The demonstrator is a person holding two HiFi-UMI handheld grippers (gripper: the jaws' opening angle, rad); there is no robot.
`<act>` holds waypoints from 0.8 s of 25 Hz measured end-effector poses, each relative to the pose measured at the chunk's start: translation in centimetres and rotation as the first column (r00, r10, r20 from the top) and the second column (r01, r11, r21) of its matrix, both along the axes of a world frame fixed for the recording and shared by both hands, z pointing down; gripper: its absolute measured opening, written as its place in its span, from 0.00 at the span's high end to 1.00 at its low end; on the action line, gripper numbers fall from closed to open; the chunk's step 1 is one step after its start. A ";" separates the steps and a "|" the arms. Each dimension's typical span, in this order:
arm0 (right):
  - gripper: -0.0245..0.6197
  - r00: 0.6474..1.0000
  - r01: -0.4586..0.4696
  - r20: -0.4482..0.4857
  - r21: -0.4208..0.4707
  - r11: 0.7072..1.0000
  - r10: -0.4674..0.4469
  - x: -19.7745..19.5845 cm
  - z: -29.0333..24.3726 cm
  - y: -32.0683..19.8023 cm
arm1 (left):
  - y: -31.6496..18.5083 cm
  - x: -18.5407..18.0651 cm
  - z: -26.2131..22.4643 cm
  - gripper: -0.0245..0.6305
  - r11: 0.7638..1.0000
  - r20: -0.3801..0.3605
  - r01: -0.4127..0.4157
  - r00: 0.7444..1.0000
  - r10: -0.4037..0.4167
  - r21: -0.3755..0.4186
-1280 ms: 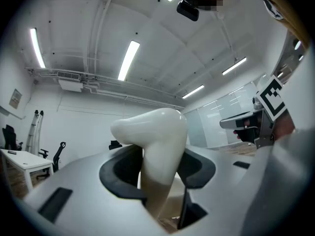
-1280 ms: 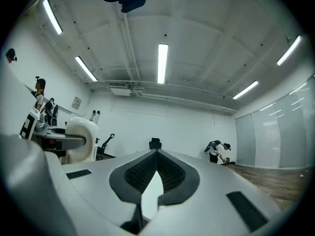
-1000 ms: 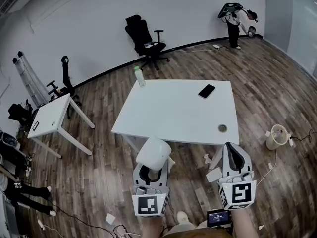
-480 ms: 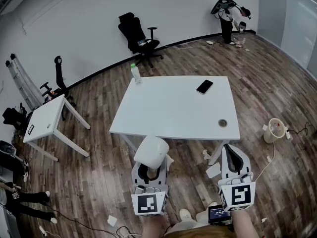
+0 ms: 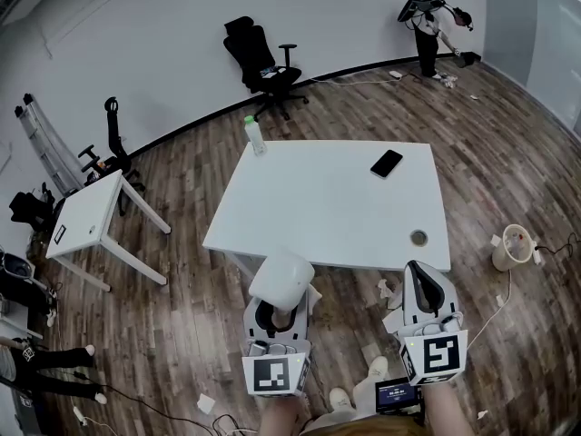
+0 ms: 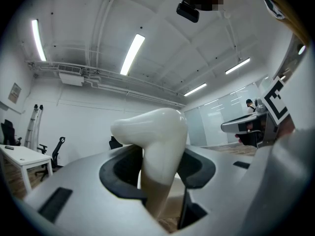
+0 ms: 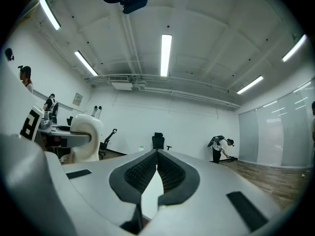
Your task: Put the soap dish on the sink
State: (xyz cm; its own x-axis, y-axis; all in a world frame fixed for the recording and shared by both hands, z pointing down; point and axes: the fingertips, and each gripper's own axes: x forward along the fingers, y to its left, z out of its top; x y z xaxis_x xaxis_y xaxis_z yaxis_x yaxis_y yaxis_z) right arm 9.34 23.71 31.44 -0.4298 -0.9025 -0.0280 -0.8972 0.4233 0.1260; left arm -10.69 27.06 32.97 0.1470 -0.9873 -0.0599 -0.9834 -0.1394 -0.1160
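- Since a second ago we've edged a bit closer to the white table [image 5: 318, 207]. Both grippers sit at the same spot in the head view, and the grip is unchanged.
- The left gripper [image 5: 277, 321] is clamped on the soap dish [image 5: 282, 282], which is held level ahead of us, short of the table's near edge.
- The dish is glossy, cream-white and rounded. A narrow part sits between the pads and a broad lobe overhangs above them.
- Risk: the slick glaze and top-heavy overhang could let it pivot or slide out if we jolt it. It looks hard, so a drop on the wood floor would likely chip it.
- The table is matte and flat, with a bottle [image 5: 255, 137], a dark phone [image 5: 387, 163] and a round grommet [image 5: 418, 238] on it.
- No sink is in view, so the dish could get parked in the wrong place.
- The right gripper [image 5: 423, 275] has its ribbed dark pads together, with nothing between them.
- Paper scraps [image 5: 201, 400] on the floor are a slip hazard.
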 end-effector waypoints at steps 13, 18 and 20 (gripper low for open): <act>0.95 0.998 0.059 0.001 -0.003 0.998 -0.059 2.6 -0.4 -10.2 | -8.8 3.3 -0.8 0.68 0.999 0.004 0.044 0.999 -0.044 0.003; 0.95 0.998 0.061 -0.006 -0.010 0.998 -0.061 3.0 0.1 -11.0 | -10.0 4.2 -0.8 0.68 0.999 0.003 0.038 0.999 -0.038 0.010; 0.95 0.999 0.050 -0.012 -0.012 0.999 -0.050 3.3 0.1 -11.4 | -10.4 4.4 -0.9 0.68 0.999 -0.013 0.036 0.999 -0.036 0.011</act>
State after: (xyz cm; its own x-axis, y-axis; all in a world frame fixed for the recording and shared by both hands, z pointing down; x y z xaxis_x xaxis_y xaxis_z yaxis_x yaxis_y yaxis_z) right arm 12.67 12.35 31.51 -0.4746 -0.8801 -0.0115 -0.8732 0.4692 0.1318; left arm -6.24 16.63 32.09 0.1108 -0.9912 -0.0729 -0.9892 -0.1029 -0.1046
